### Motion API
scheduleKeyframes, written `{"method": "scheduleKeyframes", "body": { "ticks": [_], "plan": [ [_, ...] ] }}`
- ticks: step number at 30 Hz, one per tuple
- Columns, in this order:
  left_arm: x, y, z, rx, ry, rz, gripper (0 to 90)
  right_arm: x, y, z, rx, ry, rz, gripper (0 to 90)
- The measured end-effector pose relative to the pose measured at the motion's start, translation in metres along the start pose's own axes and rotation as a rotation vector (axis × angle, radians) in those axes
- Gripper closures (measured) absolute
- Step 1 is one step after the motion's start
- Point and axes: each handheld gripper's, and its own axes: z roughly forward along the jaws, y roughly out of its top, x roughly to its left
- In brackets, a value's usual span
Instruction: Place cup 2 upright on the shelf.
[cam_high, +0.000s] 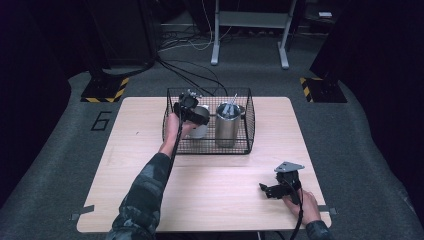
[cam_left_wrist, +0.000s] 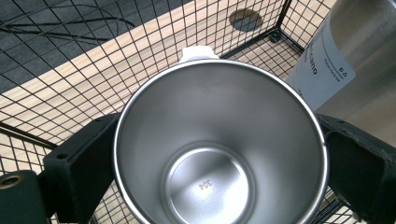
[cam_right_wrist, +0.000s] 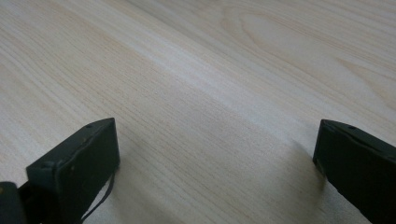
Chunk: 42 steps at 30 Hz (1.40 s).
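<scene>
Steel cup (cam_left_wrist: 219, 144) is sitting in the left half of the black wire basket (cam_high: 250, 120), and the left gripper (cam_high: 192, 114) is bracketing it: in the left gripper view the two black jaws are standing against opposite sides of the rim, pinching the cup between them. The cup is looking empty, its polished bottom showing a stamped "304", and a white tab is jutting out past its far rim. Whether it is resting on the basket floor or hanging just above it cannot be told, since its bottom is hidden from outside.

Just beside it, toward the basket's right half, a taller stainless tumbler (cam_high: 228, 125) is standing upright with a white label on its wall; something thin is poking out of its top, too small to name. The basket is sitting at the far middle of the wooden worktop (cam_high: 150, 200).

The right gripper (cam_high: 274, 190) is lying low over the near right corner of the worktop, well apart from the basket, its jaws spread wide with bare wood between them.

As a judgement, the grasp on the cup is made and the carrying is left to do: the cup is sitting inside the basket walls, and nothing is standing out on the open worktop.
</scene>
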Motion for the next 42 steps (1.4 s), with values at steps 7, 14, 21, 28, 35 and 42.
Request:
{"method": "scheduleKeyframes", "body": {
  "ticks": [7,14,21,28,35,42],
  "plan": [
    [0.0,-0.001,0.004,0.015,0.001,-0.012,5.7,0.0,0.0,0.0,0.0,0.0,0.0,0.0],
    [0.0,-0.002,0.007,0.025,-0.005,-0.02,5.7,0.0,0.0,0.0,0.0,0.0,0.0,0.0],
    [0.0,-0.003,0.011,0.038,-0.002,-0.017,5.6,0.0,0.0,0.0,-0.001,0.0,0.0,0.0],
    [0.0,-0.004,0.014,0.047,0.002,-0.023,5.5,0.0,0.0,0.0,0.001,0.0,0.0,0.0],
    [0.0,-0.006,0.017,0.065,0.004,-0.02,5.5,0.0,0.0,0.0,0.0,0.0,0.001,0.0],
    [0.001,-0.007,0.018,0.067,0.004,-0.021,5.4,0.0,0.0,0.0,-0.001,0.0,0.005,0.0]
  ]
}}
